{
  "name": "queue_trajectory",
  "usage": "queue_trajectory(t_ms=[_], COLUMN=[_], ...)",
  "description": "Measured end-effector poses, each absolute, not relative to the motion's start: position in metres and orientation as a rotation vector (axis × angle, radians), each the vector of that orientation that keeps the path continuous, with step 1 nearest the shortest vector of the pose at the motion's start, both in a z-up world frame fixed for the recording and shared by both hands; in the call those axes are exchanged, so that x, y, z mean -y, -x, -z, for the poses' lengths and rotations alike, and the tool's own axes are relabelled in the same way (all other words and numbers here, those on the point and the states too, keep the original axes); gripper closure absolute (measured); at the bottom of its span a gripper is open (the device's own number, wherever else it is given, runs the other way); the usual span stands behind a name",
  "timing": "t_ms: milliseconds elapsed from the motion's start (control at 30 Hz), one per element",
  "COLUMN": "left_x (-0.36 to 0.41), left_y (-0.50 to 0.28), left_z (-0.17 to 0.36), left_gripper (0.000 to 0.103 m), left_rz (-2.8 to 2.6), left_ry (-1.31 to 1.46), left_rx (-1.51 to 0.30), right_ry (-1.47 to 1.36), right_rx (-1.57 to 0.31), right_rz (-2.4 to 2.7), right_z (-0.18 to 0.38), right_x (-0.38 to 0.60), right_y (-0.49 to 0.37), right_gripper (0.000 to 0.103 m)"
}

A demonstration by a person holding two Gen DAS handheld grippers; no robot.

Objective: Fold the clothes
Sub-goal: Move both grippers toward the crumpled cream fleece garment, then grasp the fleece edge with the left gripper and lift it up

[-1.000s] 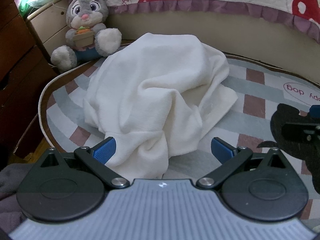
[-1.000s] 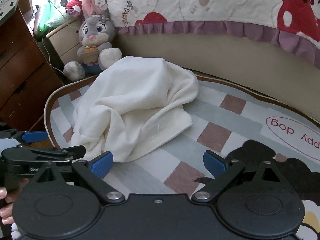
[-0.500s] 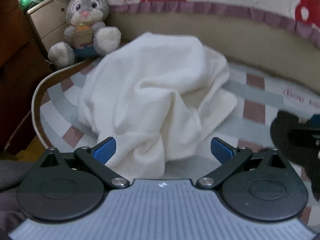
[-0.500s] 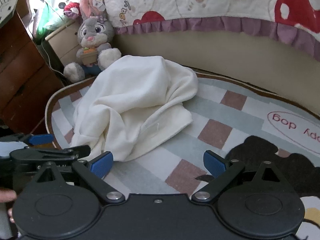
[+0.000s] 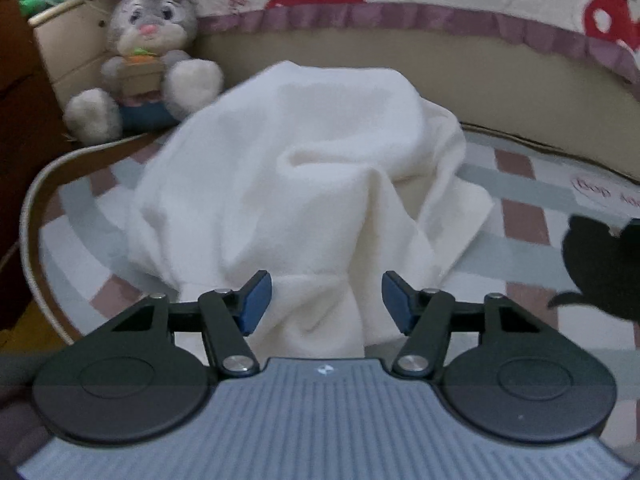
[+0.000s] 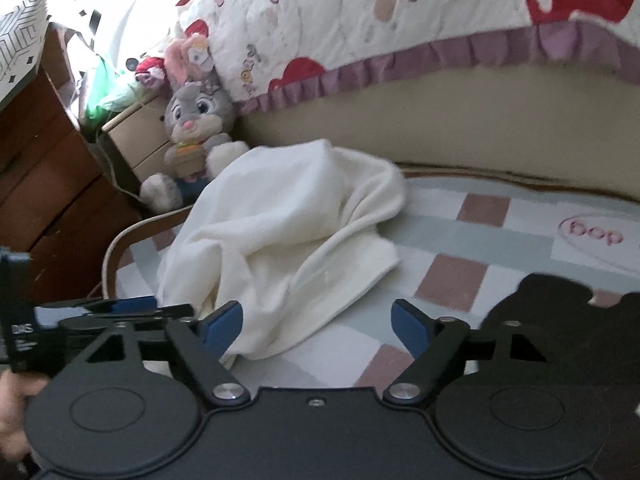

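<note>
A crumpled cream-white garment [image 5: 304, 184] lies heaped on a checked rug [image 5: 520, 216]; it also shows in the right wrist view [image 6: 288, 240]. My left gripper [image 5: 326, 302] is open, its blue pads on either side of the garment's near fold, not closed on it. My right gripper [image 6: 316, 324] is open and empty, its left pad at the garment's near edge. The left gripper [image 6: 120, 308] also shows from the side at the left of the right wrist view.
A grey plush rabbit [image 5: 148, 64] sits at the rug's back left, by a beige drawer unit [image 6: 136, 136] and dark wooden furniture [image 6: 44, 184]. A bed with a quilted cover [image 6: 400, 20] runs along the back. A black dog figure [image 6: 560, 320] is printed on the rug at right.
My left gripper's jaws have narrowed from wide open and it has moved in over the garment's near fold. My right gripper has moved closer to the garment and tilted.
</note>
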State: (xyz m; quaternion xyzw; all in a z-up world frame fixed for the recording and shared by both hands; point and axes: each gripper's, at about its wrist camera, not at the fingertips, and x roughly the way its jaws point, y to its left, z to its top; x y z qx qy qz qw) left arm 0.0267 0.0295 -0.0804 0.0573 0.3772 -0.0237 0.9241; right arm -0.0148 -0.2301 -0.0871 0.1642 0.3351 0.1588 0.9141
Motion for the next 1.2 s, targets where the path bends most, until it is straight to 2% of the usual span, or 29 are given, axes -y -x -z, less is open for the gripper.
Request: queue_trajectory(t_ms=[100,167,267,333,367,400,433,467,500,767,1033,1200], left_x=[-0.031,-0.032,-0.033,-0.035,-0.037,-0.04,-0.042,-0.044,-0.045,-0.029,-0.015,0.004], left_y=[-0.033,-0.037,-0.043,-0.048,-0.052,-0.056,-0.057,-0.059,-0.059,-0.026,0.015,0.029], left_z=[0.091,0.098,0.109,0.116,0.119,0.121,0.123,0.124,0.125,0.079,0.02,-0.014], left_gripper=[0.036,0.023,0.012,0.009,0.011,0.017,0.045,0.082,0.087,0.089,0.089,0.091], left_rz=[0.05,0.051,0.052,0.049,0.036,0.025,0.019,0.012,0.004,-0.137,-0.061,0.0], left_ry=[-0.147,-0.167,-0.197,-0.214,-0.214,-0.21,-0.198,-0.186,-0.181,-0.445,-0.514,-0.509], left_rx=[-0.764,-0.757,-0.746,-0.742,-0.75,-0.757,-0.76,-0.764,-0.762,-0.496,-0.23,-0.166], right_ry=[-0.336,-0.325,-0.343,-0.352,-0.353,-0.346,-0.339,-0.321,-0.303,-0.283,-0.189,-0.178], right_rx=[-0.704,-0.714,-0.729,-0.736,-0.739,-0.752,-0.765,-0.777,-0.789,-0.849,-0.797,-0.728], right_rz=[-0.33,-0.32,-0.311,-0.305,-0.303,-0.299,-0.296,-0.283,-0.271,-0.267,-0.324,-0.366], right_z=[0.094,0.099,0.104,0.106,0.107,0.107,0.108,0.11,0.111,0.12,0.116,0.113], right_x=[0.224,0.223,0.226,0.229,0.231,0.231,0.232,0.232,0.231,0.237,0.227,0.214], right_y=[0.017,0.02,0.025,0.028,0.03,0.029,0.029,0.029,0.029,0.038,0.048,0.049], right_gripper=[0.019,0.019,0.019,0.019,0.019,0.019,0.019,0.019,0.019,0.019,0.019,0.019])
